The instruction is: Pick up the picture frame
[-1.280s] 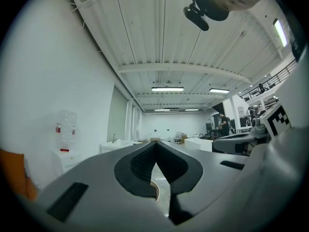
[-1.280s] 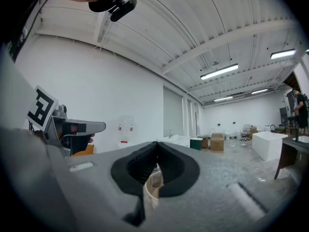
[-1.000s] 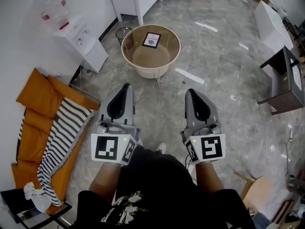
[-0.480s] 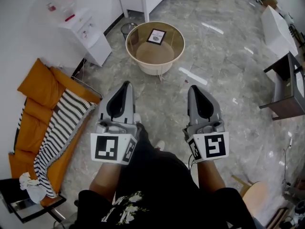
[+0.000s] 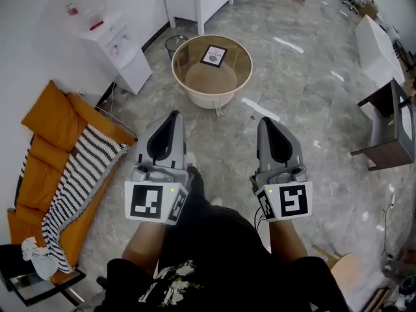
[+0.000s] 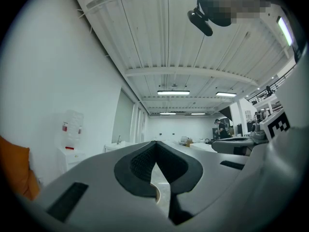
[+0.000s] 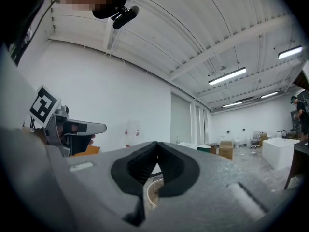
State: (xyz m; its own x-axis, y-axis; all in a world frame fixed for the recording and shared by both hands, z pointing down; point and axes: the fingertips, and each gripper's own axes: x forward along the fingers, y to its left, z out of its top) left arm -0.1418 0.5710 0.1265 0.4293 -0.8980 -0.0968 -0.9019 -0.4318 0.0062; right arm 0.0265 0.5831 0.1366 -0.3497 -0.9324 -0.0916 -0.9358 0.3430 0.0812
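Observation:
A small picture frame with a dark border lies on the glass top of a round cream table some way ahead on the floor. My left gripper and right gripper are held side by side in front of me at waist height, well short of the table. Both are shut with nothing between their jaws. In the left gripper view the left gripper points level into the room. The right gripper also points level, and a sliver of the round table shows below its jaws.
A white cabinet with a water dispenser stands at the left wall, with a small bin beside it. An orange cushion with a striped cloth lies at the left. A dark side table stands at the right.
The view has shifted a little, so the round table and frame now sit slightly further right in the picture. Both grippers stay shut in much the same place in front of me.

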